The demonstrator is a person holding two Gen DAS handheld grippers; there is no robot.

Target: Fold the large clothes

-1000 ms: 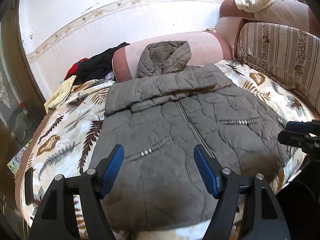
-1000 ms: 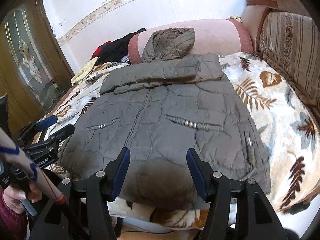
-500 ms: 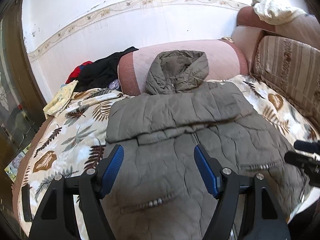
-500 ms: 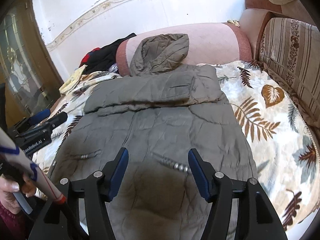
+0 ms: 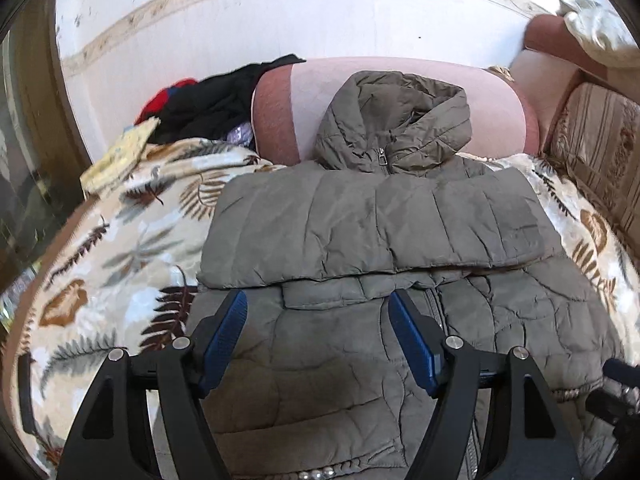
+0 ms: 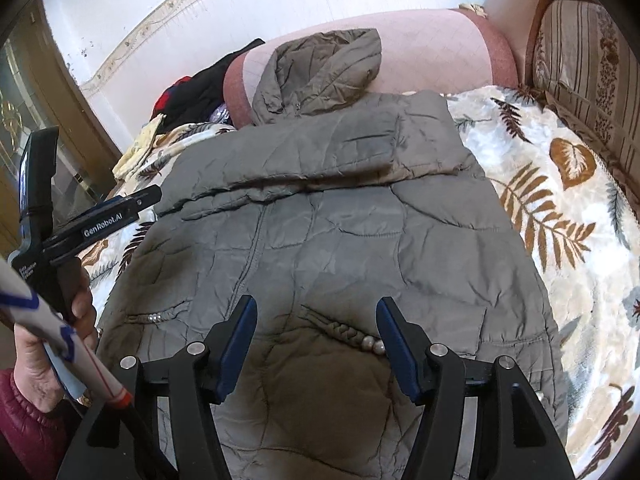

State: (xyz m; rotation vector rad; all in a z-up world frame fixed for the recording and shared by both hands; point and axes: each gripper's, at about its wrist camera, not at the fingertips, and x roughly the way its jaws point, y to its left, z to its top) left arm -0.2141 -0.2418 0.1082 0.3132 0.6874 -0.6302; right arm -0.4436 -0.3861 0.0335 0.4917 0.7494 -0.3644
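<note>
Jacket (image 5: 360, 360) first: the big grey-green puffy jacket lies flat, front up, on a leaf-print blanket (image 5: 100, 272) spread over a sofa. Its hood (image 5: 394, 120) leans against the pink sofa arm (image 5: 488, 108) at the far end, and both sleeves are folded across the chest in a band. The left tool (image 5: 316, 340) hangs over the jacket just below that sleeve band, near the zipper. Its 2 blue pads (image 5: 228, 340) stand wide apart with nothing between them, and they hold nothing. The right tool (image 6: 314, 344) hangs over the lower part of the jacket, above a pocket trimmed with pearl beads (image 6: 372, 344). Its jaws are also wide apart and hold nothing. In the right wrist view, a hand (image 6: 44, 356) in a dark red sleeve grips the left tool's handle beside the jacket. A pile of black and red clothes (image 5: 200, 104) sits beyond the blanket.
</note>
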